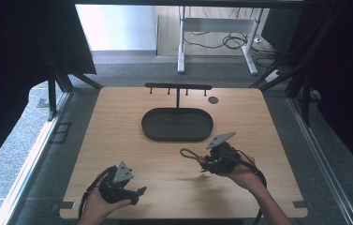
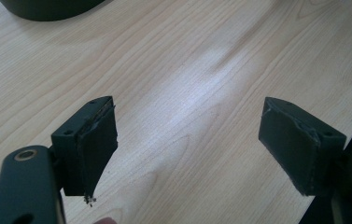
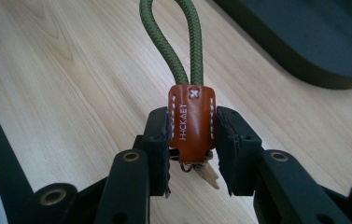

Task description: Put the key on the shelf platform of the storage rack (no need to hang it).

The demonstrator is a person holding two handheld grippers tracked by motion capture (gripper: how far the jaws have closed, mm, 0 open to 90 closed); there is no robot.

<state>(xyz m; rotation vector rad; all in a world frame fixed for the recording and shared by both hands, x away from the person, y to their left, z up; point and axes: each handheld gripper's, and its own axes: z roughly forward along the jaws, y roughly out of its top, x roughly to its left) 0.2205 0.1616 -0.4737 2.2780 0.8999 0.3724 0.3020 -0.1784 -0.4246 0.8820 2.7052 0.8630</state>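
Your cord loop [image 3: 171,39] cut off by the top edge, tray [image 2: 47,8] cropped at the corner, small hooks on the rack [image 1: 178,87] too small to tell.

Right gripper [image 3: 193,149] clamps keychain [image 3: 191,123] — upright.

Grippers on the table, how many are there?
2. The left gripper hangs open over the table's near left edge. The right gripper, nearer the oval tray, pinches a keychain strap.

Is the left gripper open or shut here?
Open: the left gripper has its jaws wide apart, with bare wooden table between them.
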